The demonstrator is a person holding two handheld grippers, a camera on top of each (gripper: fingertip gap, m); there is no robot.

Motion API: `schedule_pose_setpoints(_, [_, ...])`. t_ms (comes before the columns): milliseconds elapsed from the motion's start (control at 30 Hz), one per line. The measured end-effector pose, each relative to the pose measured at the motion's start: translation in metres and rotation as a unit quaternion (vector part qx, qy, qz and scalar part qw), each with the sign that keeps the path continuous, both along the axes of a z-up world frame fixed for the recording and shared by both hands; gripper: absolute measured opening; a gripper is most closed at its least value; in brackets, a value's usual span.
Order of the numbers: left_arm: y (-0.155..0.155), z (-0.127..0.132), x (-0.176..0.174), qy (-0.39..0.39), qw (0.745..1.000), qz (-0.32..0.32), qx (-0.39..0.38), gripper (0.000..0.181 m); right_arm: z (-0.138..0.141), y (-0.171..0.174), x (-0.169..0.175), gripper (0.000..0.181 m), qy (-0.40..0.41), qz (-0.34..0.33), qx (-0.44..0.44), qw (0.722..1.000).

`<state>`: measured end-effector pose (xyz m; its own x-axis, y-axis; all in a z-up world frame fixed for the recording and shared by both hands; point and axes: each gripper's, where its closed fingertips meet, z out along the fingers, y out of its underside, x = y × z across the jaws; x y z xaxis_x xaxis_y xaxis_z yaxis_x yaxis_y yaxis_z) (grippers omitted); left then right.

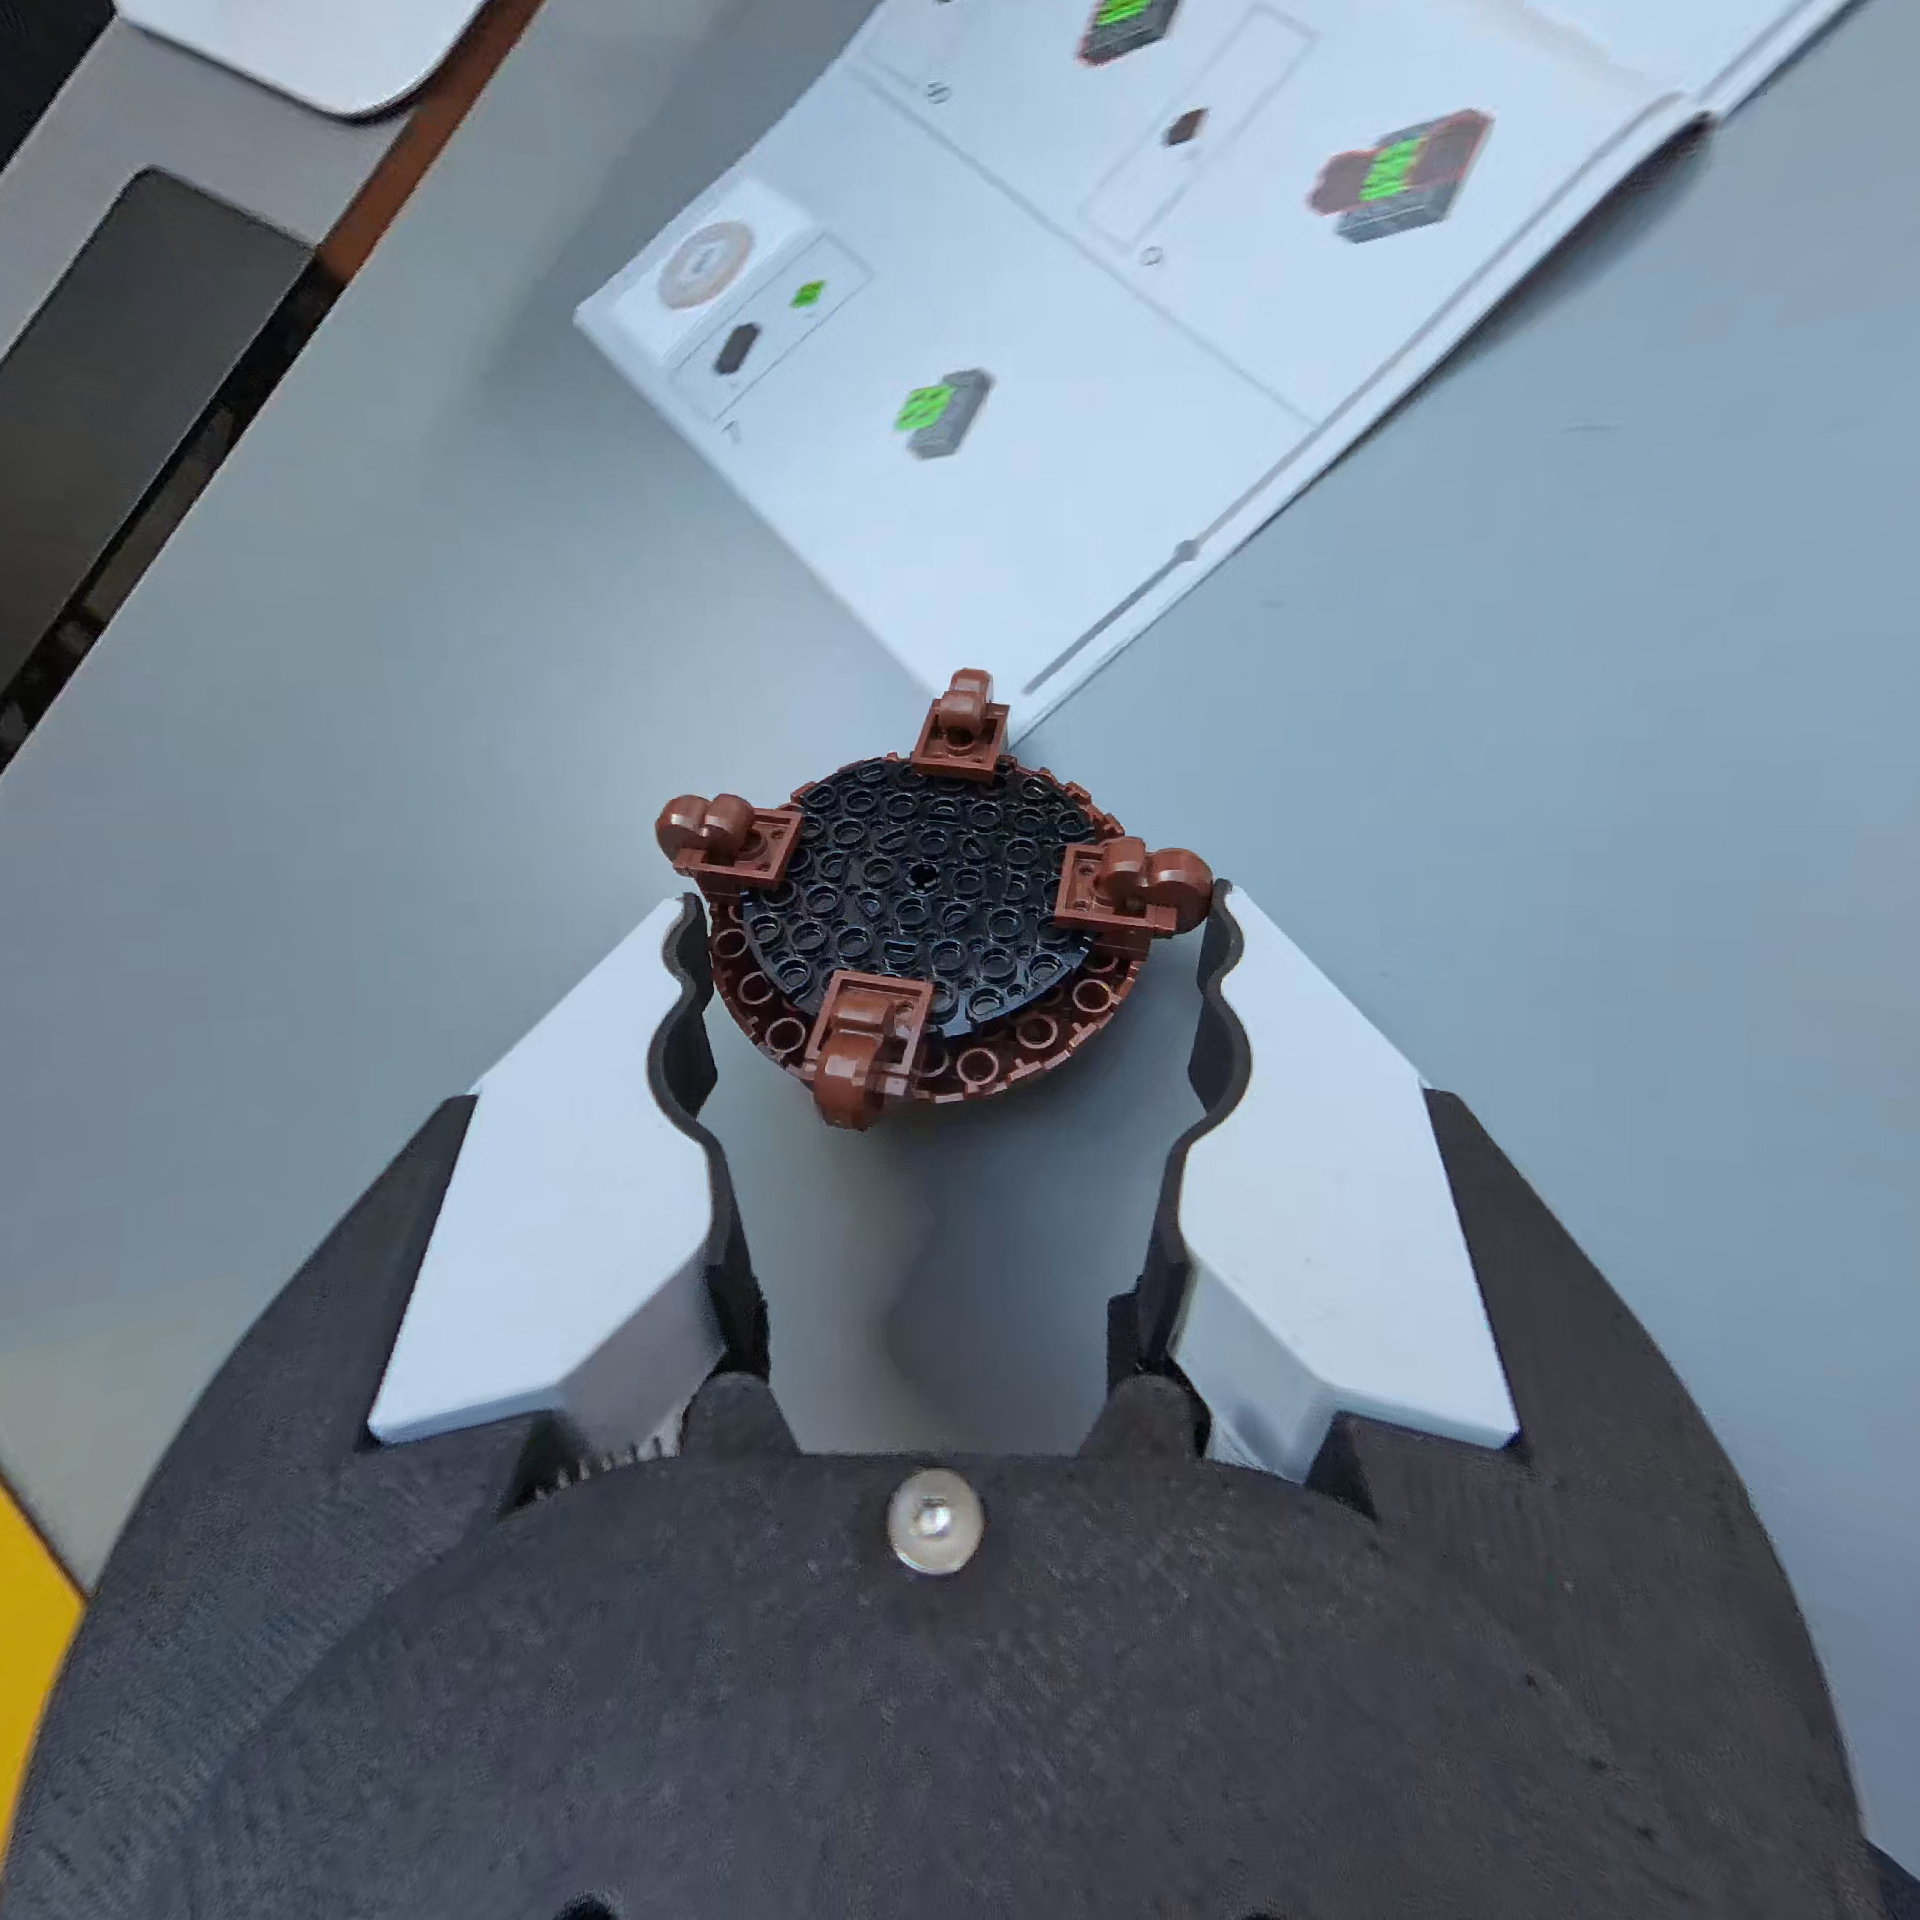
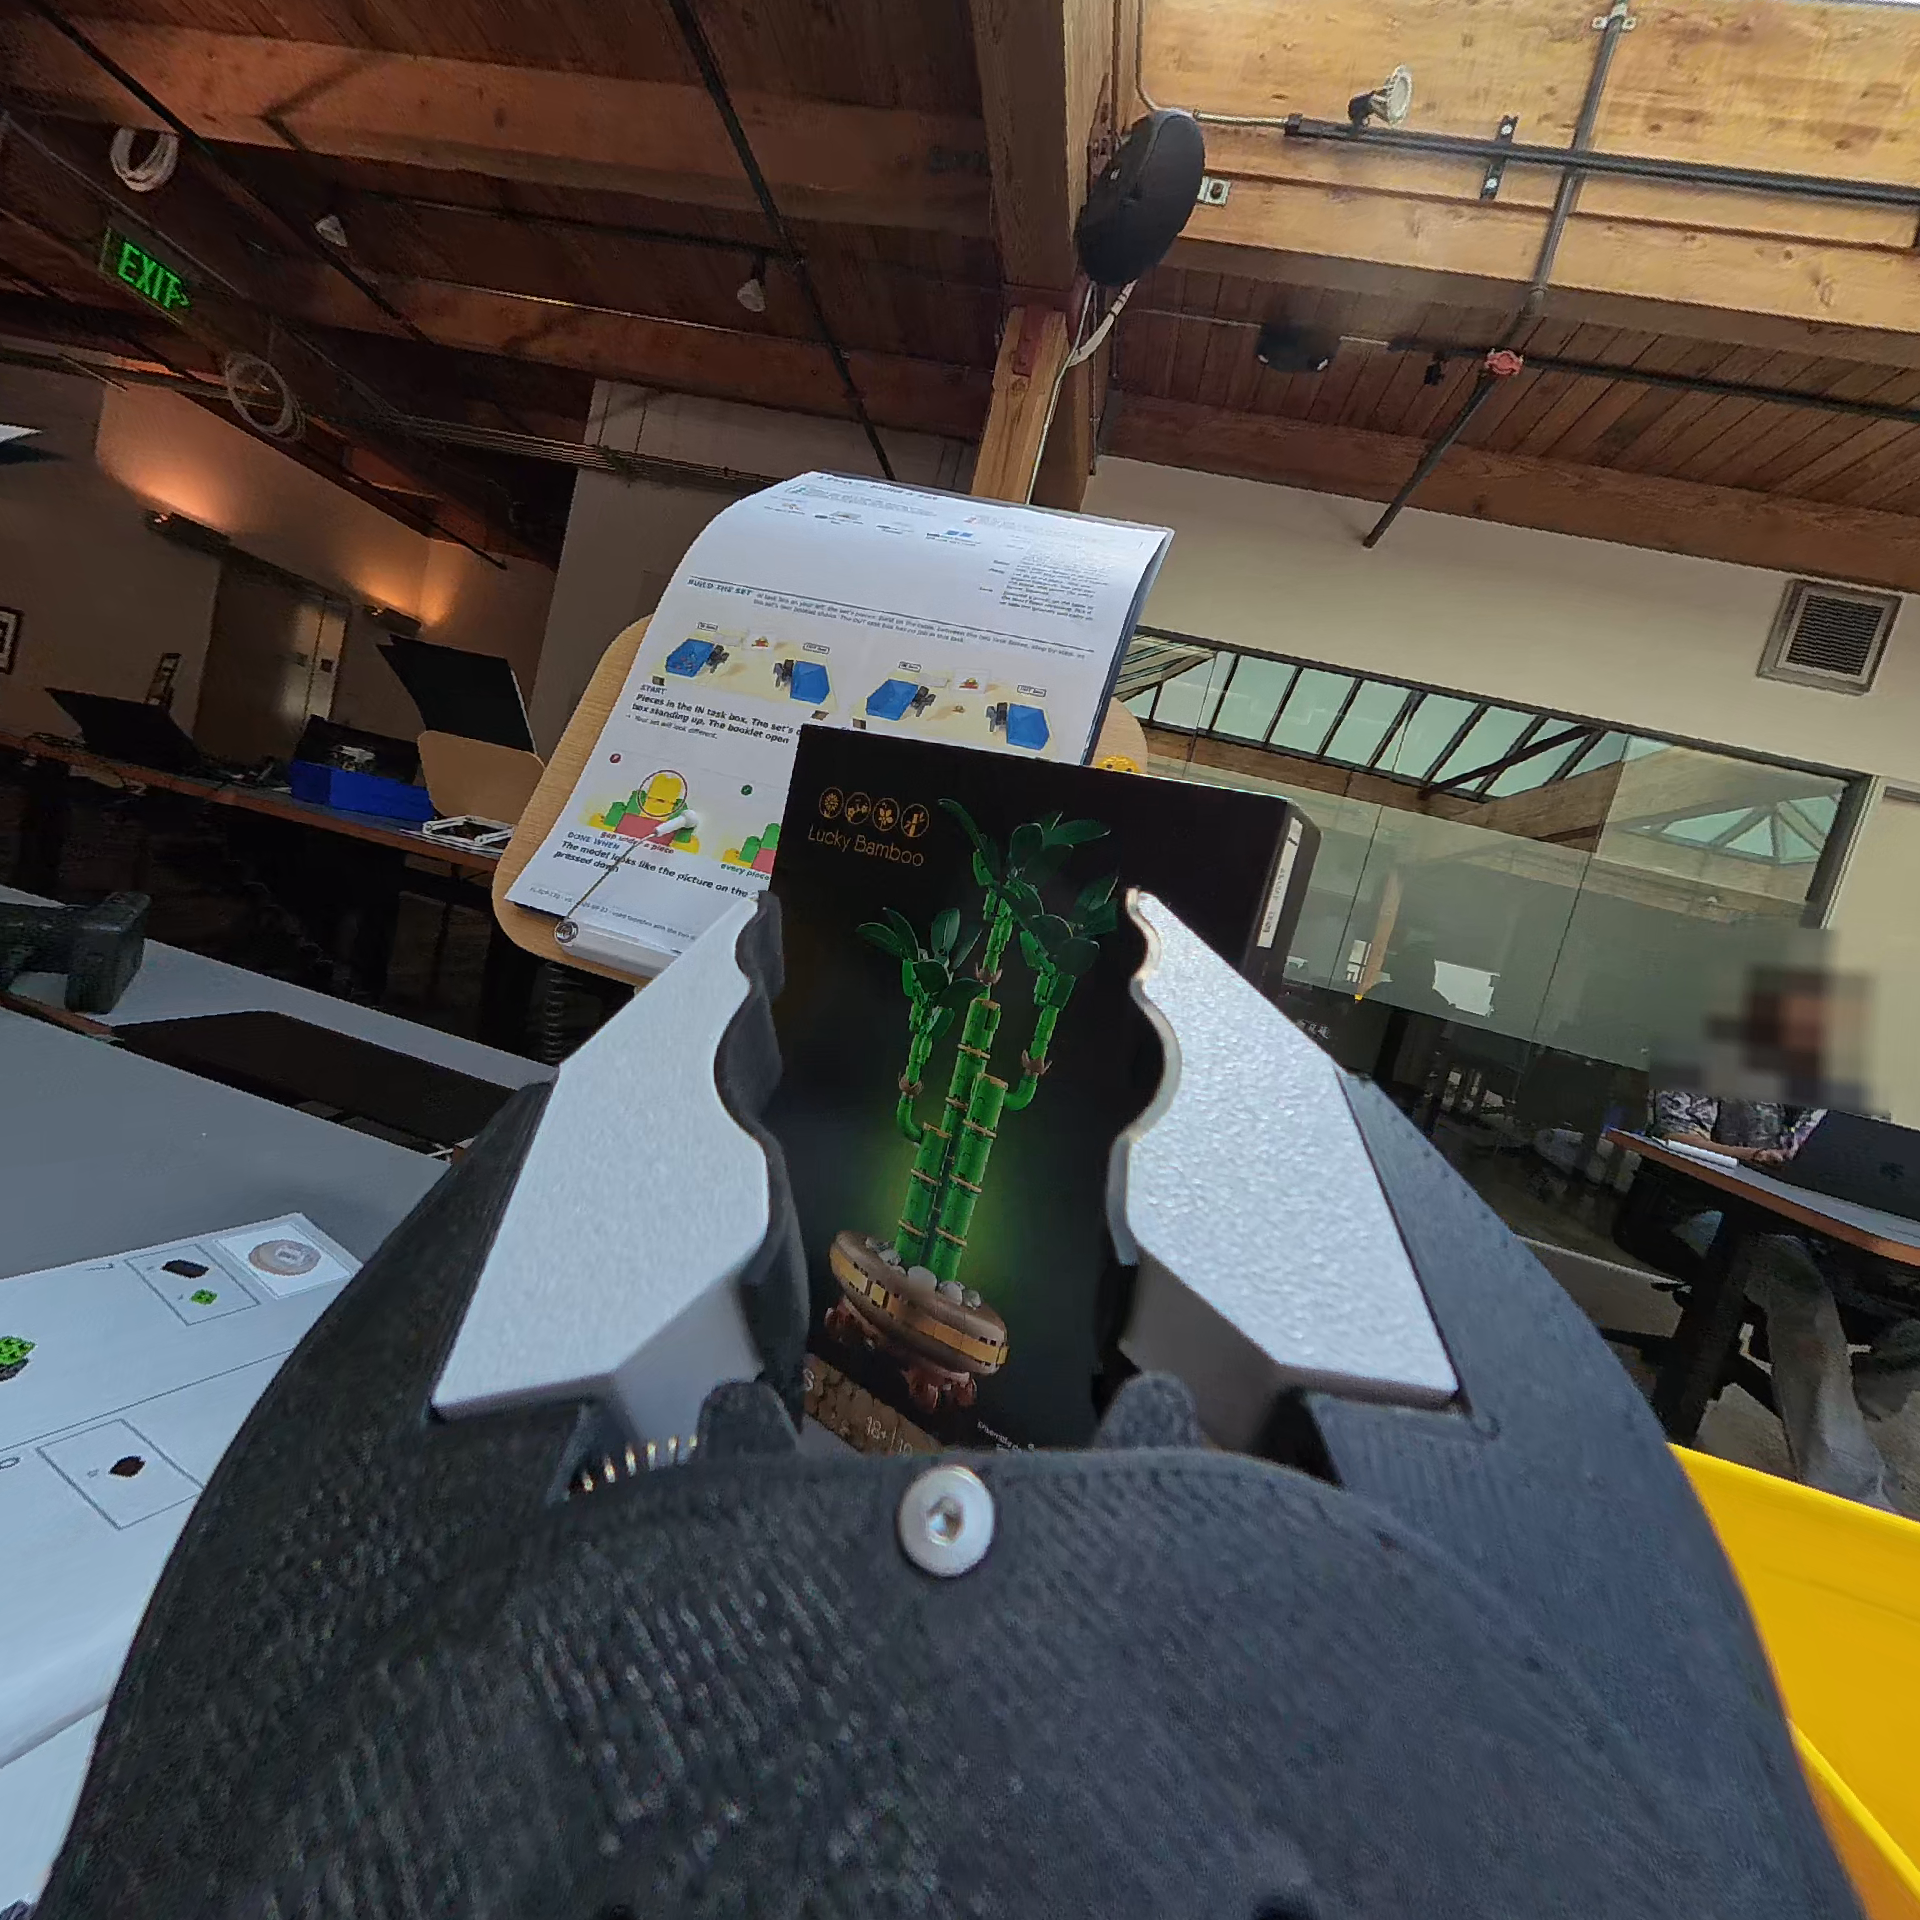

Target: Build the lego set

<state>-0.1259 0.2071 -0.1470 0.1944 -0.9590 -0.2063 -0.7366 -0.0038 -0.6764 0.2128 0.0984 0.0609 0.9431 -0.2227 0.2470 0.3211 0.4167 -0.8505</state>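
Note:
A round brown lego base [image 1: 914, 935] with a black round plate in it and four brown ball-ended feet faces up at me, underside showing. My left gripper [image 1: 951, 909] has its fingertips against the rim on the left and a ball foot on the right, shut on the base over the grey table [image 1: 364, 675]. The open instruction booklet [image 1: 1039, 364] lies just beyond it and also shows in the right wrist view [image 2: 125, 1371]. My right gripper [image 2: 951, 909] is open and empty, raised and pointing at the black set box [image 2: 987, 1039].
A printed sheet on a wooden stand [image 2: 831, 707] is behind the box. A yellow bin [image 2: 1818, 1621] is at the lower right; yellow also shows in the left wrist view's corner [image 1: 31, 1621]. A person sits at a desk [image 2: 1766, 1174] far right. Across from one pair of fingers to the other is roughly 40 cm.

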Motion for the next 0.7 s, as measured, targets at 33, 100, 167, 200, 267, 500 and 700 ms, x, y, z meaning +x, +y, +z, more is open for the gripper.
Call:
schedule_pose_setpoints(33, [0.014,0.001,-0.008,-0.009,0.999,0.032,-0.002,0.093,0.000,0.000,0.000,0.063,0.001,0.001,-0.001,1.000])
schedule_pose_setpoints(100, [0.042,0.001,-0.020,-0.030,0.996,0.089,-0.008,0.093,-0.001,0.001,0.000,0.063,0.000,0.000,-0.003,1.000])
schedule_pose_setpoints(167, [0.068,-0.001,-0.025,-0.049,0.989,0.134,-0.030,0.093,-0.001,0.002,0.000,0.063,-0.002,0.000,-0.005,1.000])
schedule_pose_setpoints(200, [0.080,0.000,-0.024,-0.062,0.986,0.150,-0.038,0.093,-0.002,0.002,0.000,0.063,-0.002,0.000,-0.005,1.000])
schedule_pose_setpoints(267, [0.108,0.002,-0.021,-0.085,0.978,0.181,-0.053,0.093,-0.002,0.003,-0.001,0.063,-0.002,0.001,-0.007,1.000])
schedule_pose_setpoints(500, [0.154,-0.011,-0.008,-0.088,0.972,0.205,-0.077,0.093,-0.003,0.001,0.003,0.063,0.000,-0.004,-0.006,1.000])
schedule_pose_setpoints(700, [0.149,-0.012,-0.012,-0.086,0.974,0.200,-0.061,0.093,-0.006,0.006,-0.001,0.063,-0.002,0.004,-0.015,1.000])
